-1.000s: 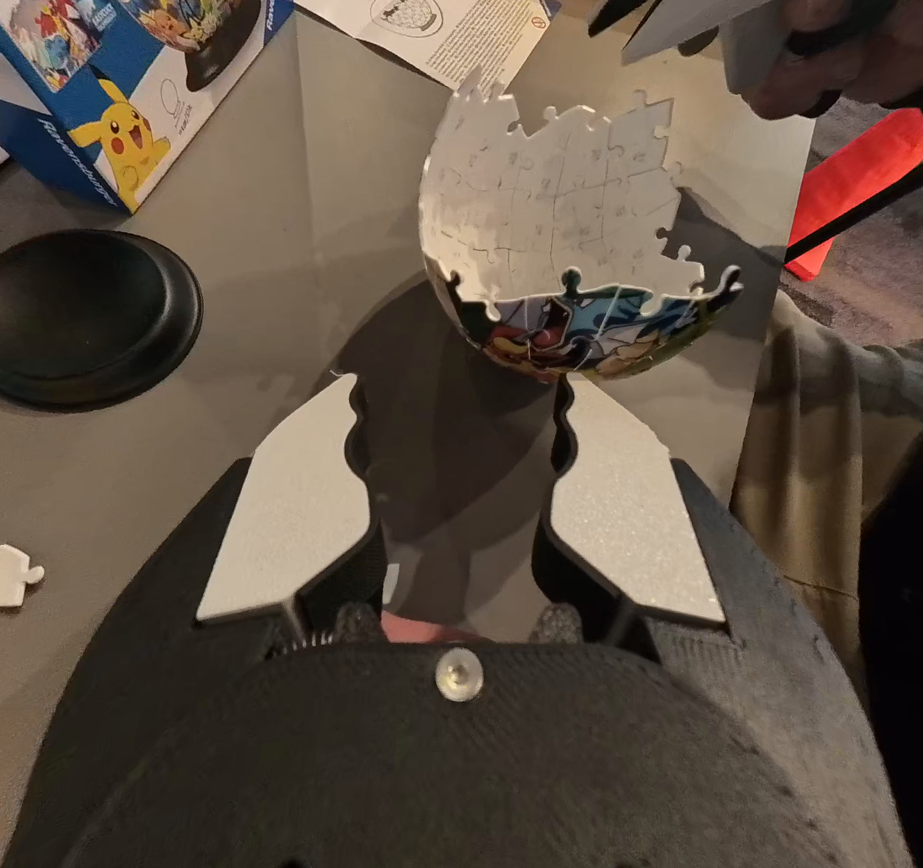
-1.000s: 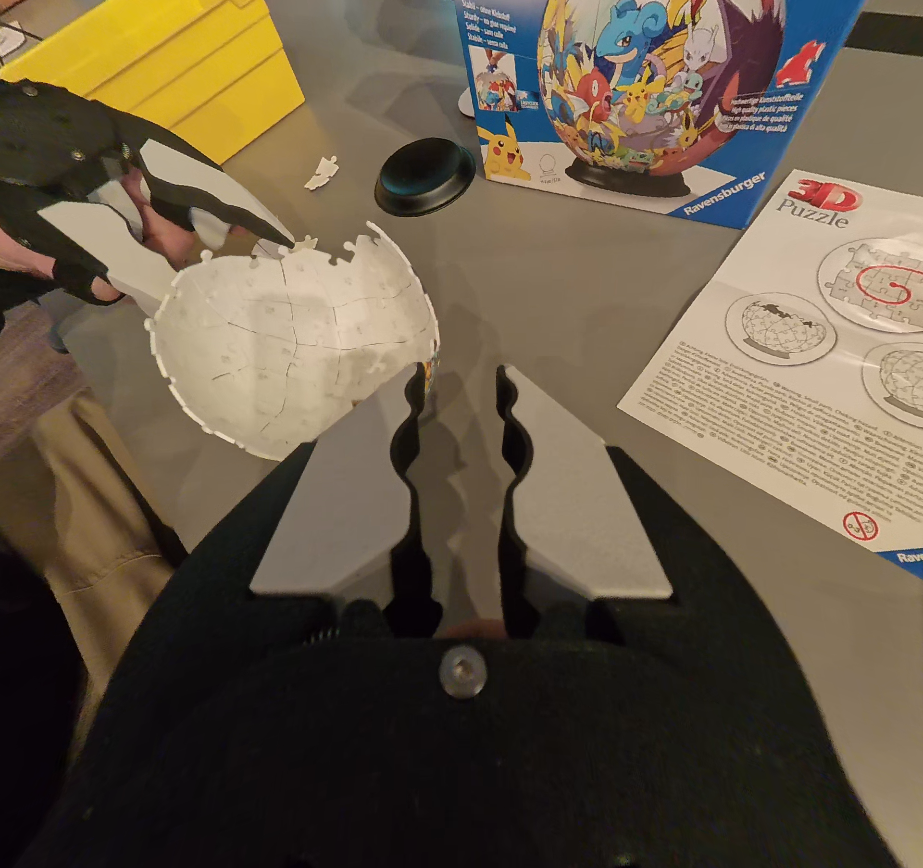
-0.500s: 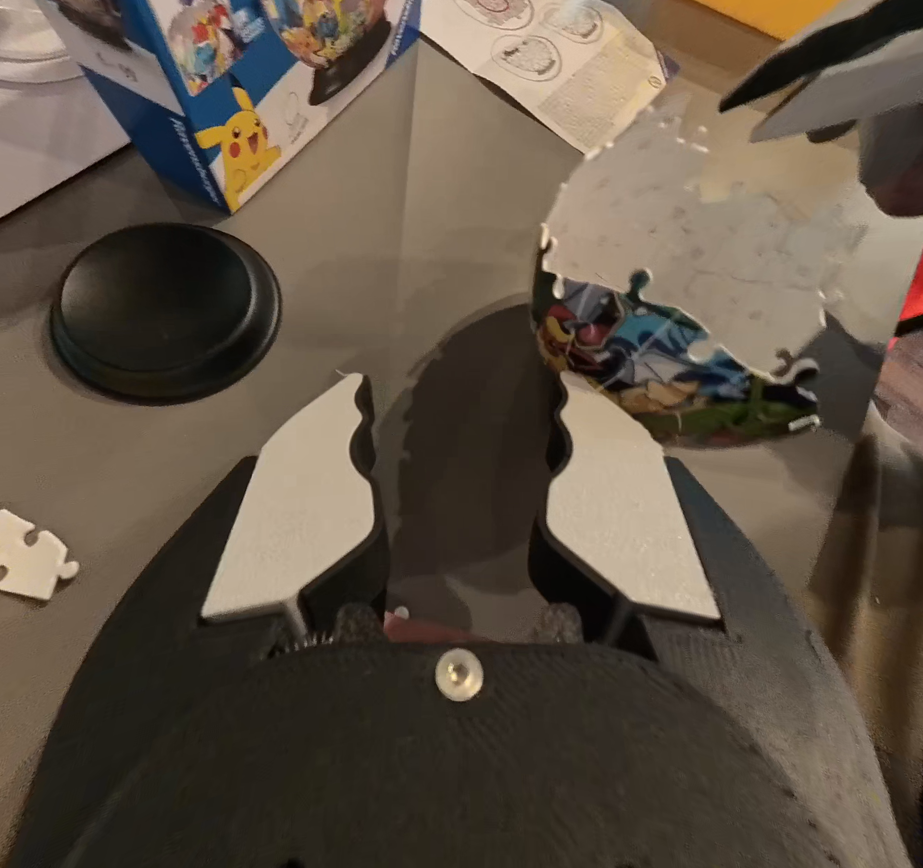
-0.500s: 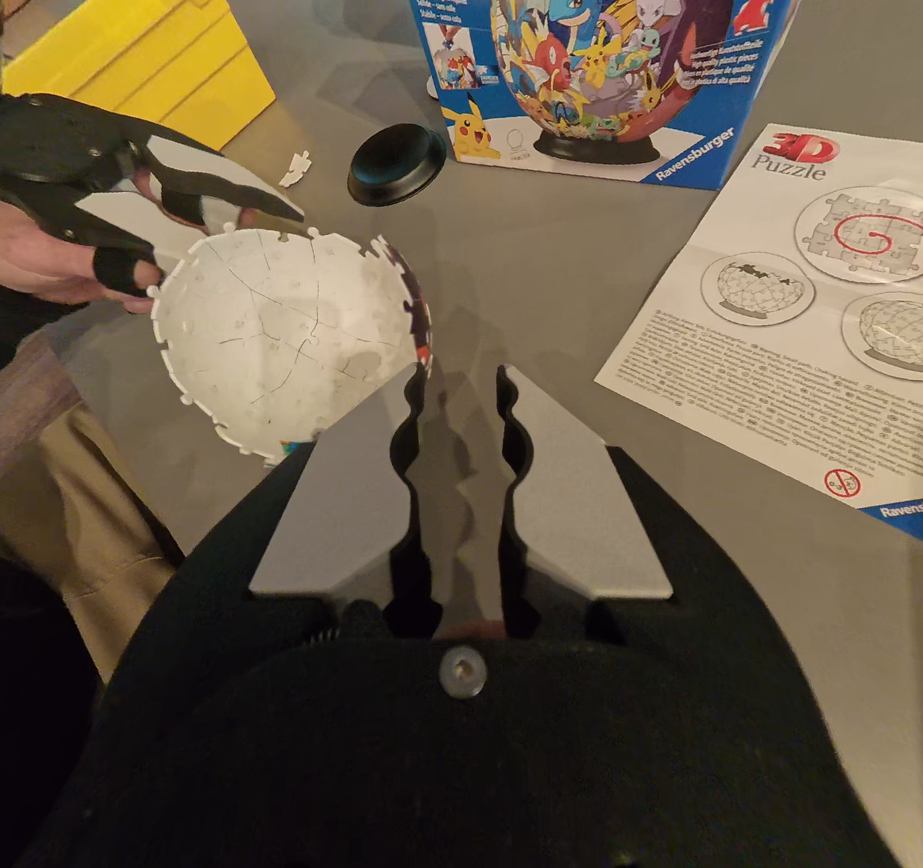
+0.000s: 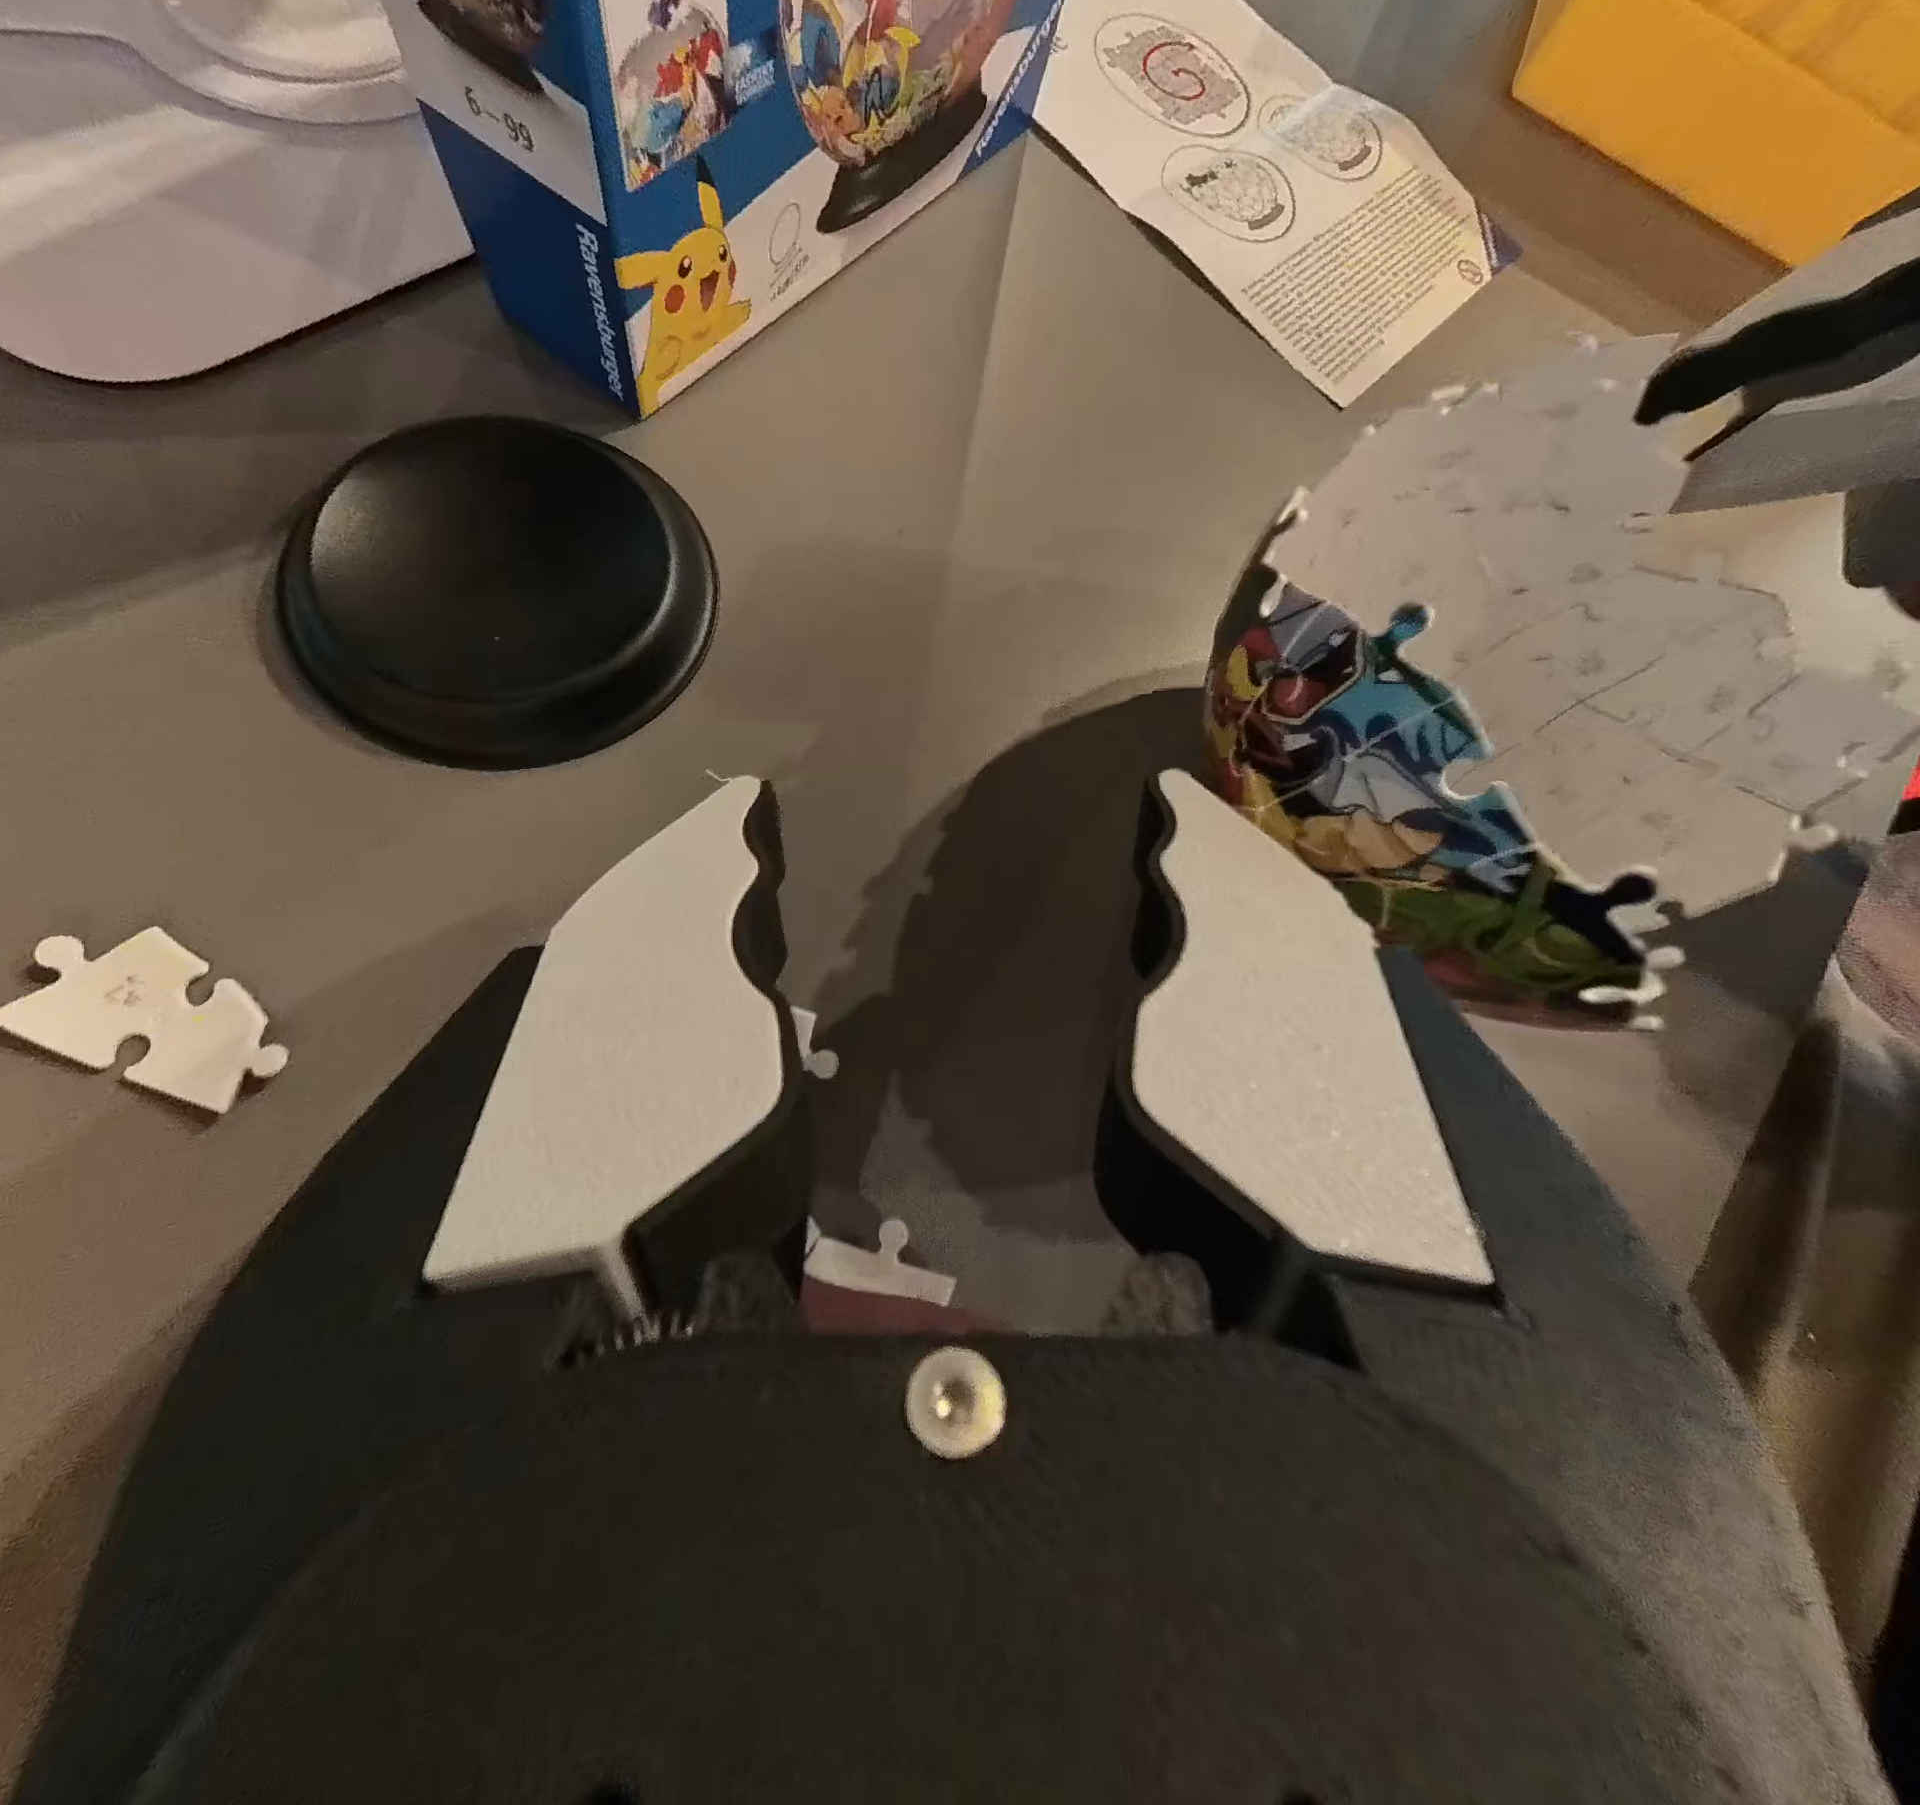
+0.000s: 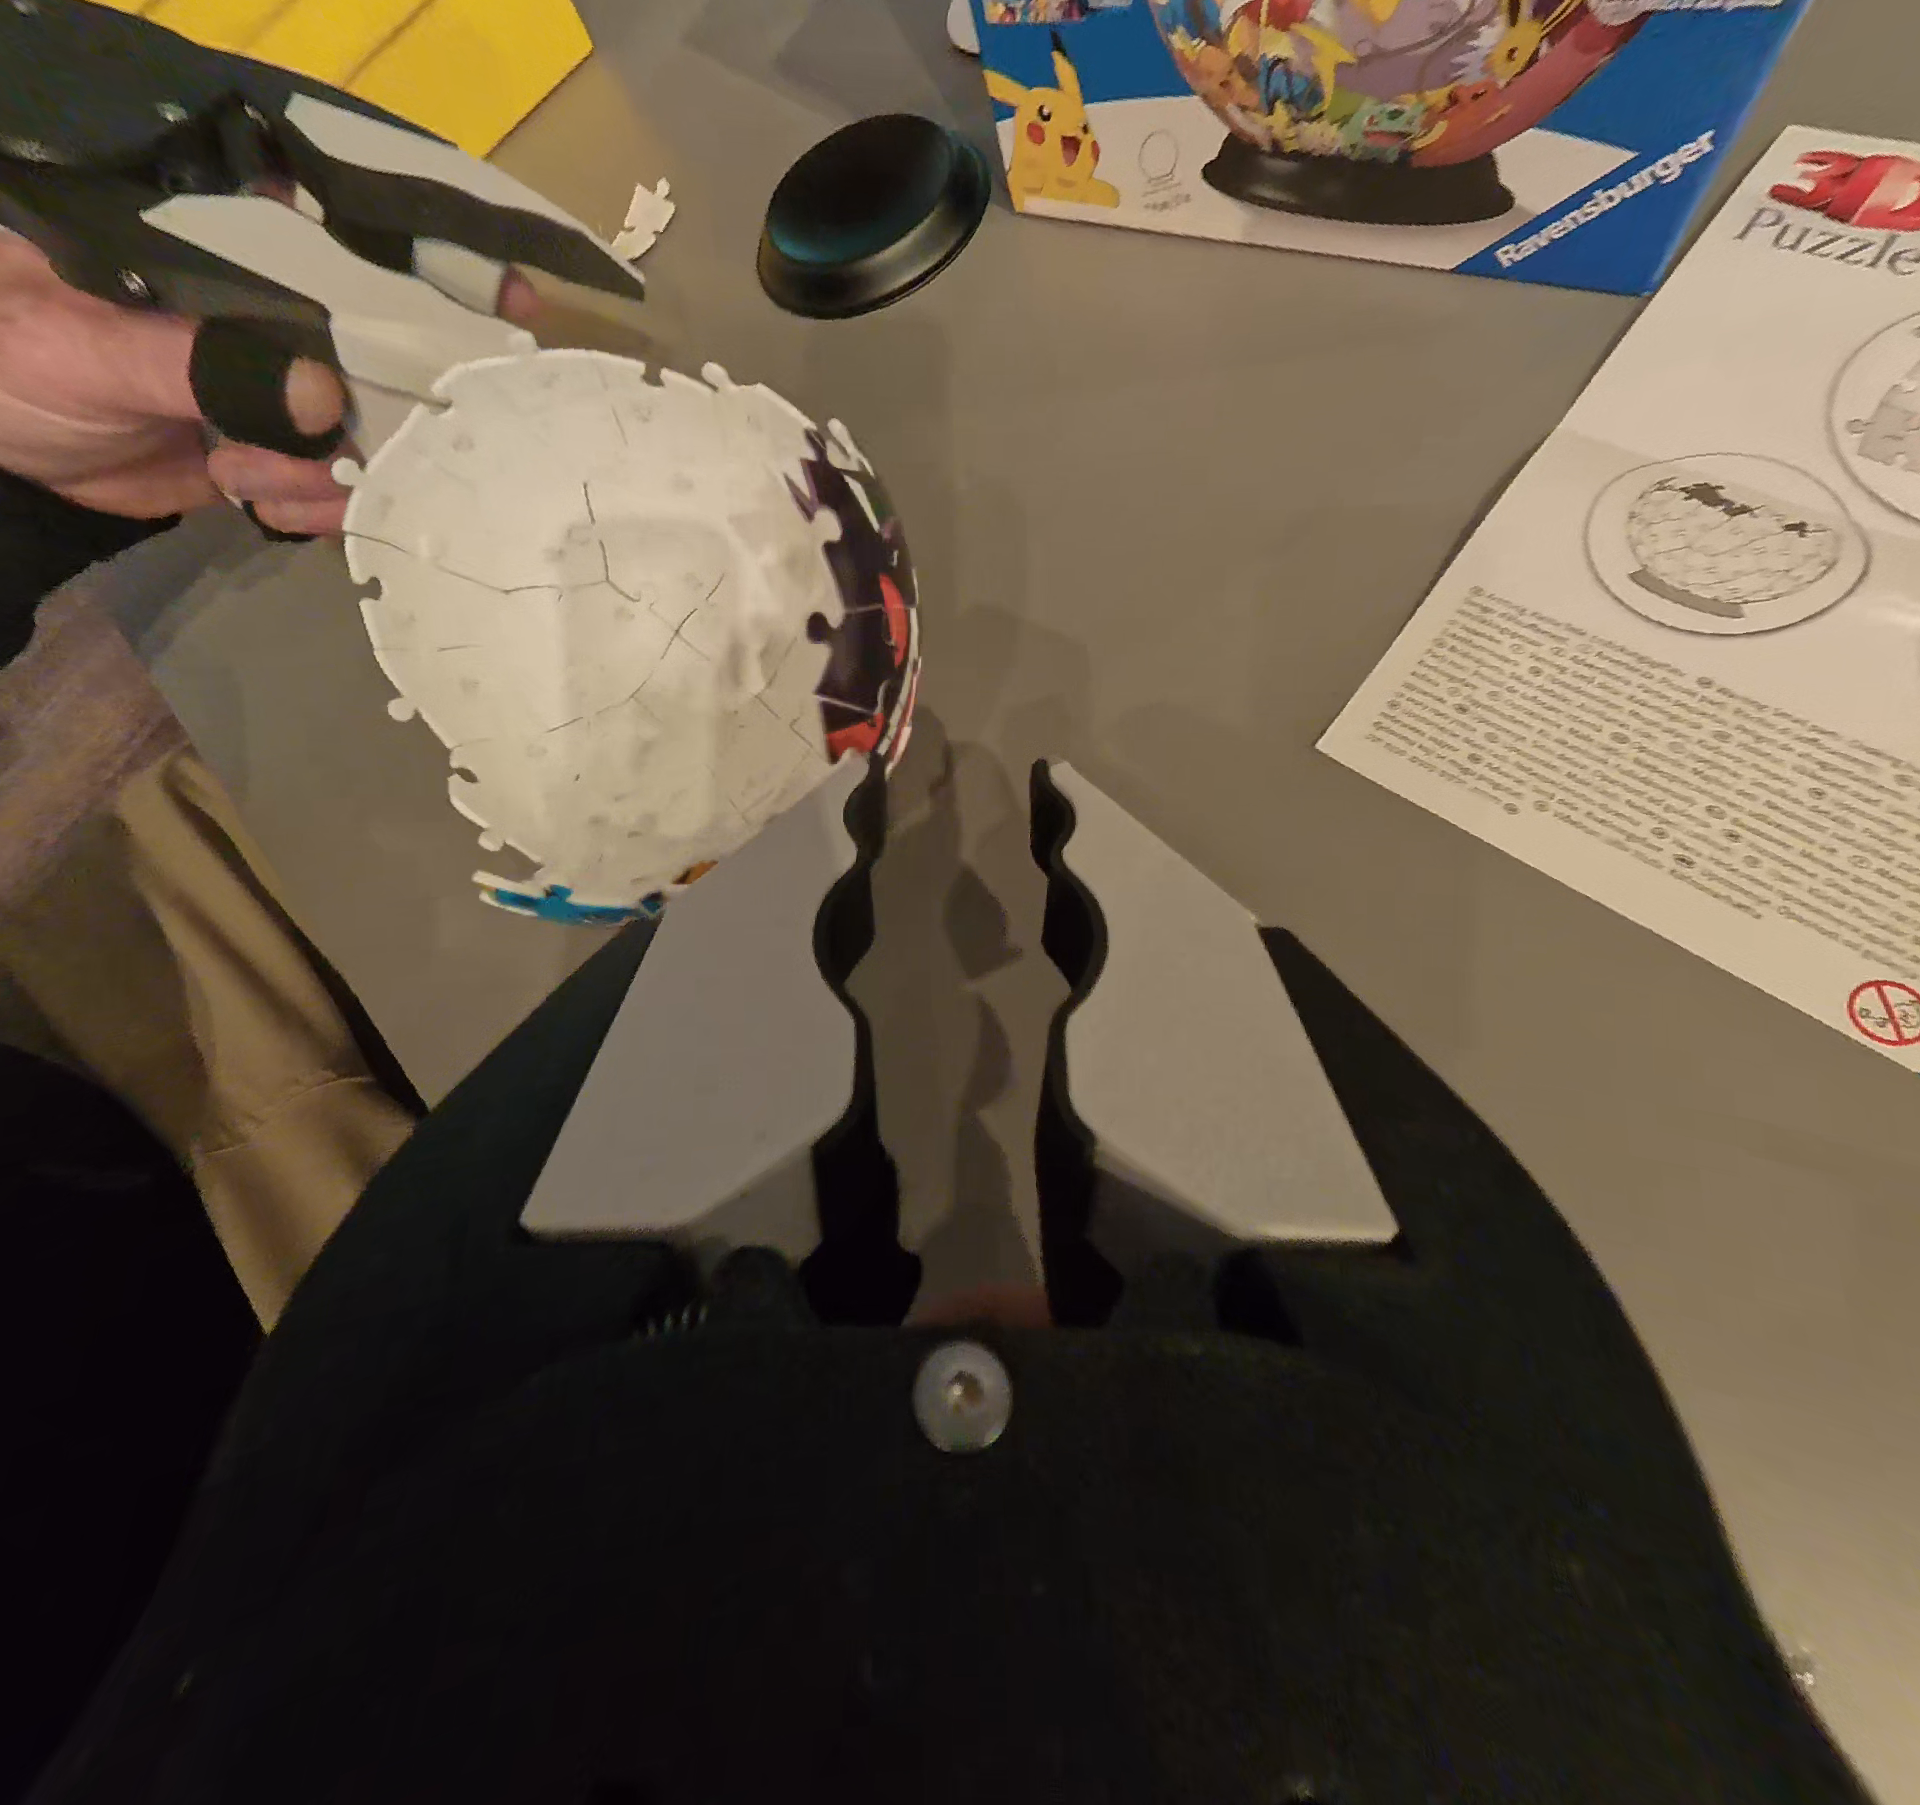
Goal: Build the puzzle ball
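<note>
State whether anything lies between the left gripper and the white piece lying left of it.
Nothing visible does: only bare table separates the left gripper from the loose piece. The black stand sits farther back, off that line.

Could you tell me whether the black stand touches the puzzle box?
Apart. The left wrist view shows bare grey table between the black stand and the puzzle box.

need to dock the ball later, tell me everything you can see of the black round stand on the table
The black stand is a low, round, dark puck, likely plastic, with a stepped base ring and a shallow dished top that catches a faint sheen. It sits flat and empty on the grey table, in front of the blue puzzle box; nothing visibly touches it. A loose white piece lies nearby. The half-built puzzle ball is well apart from it.
</note>
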Tool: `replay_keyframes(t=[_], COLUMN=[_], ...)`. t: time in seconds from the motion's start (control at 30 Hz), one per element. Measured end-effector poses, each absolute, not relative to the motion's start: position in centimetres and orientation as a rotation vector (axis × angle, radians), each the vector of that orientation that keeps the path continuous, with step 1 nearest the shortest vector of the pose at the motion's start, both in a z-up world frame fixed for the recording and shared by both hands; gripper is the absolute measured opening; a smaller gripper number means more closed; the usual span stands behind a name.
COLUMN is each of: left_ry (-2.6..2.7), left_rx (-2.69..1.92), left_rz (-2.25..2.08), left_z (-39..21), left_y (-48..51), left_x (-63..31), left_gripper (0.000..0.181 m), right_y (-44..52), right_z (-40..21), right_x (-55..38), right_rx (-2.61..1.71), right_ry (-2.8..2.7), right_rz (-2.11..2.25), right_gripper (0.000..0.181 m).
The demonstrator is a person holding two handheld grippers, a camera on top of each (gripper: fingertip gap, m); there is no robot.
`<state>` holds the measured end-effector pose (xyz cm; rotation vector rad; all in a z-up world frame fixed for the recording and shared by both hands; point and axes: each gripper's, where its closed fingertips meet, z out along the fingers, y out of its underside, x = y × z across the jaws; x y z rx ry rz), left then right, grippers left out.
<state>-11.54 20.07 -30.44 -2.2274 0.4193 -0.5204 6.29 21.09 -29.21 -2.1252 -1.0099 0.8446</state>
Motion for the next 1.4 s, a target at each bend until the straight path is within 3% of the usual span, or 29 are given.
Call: replay_keyframes(t=[1.4], left_ry=[0.436], left_rx=[-2.221], left_rz=[-0.510], left_z=[-30.2], left_y=[20.3], left_x=[-13.0], left_gripper=[0.061], right_y=[12.6], right_z=[-30.5], right_x=[3.6], right_rx=[-2.116], right_ry=[-1.481], right_rz=[1.068], right_gripper=[0.026])
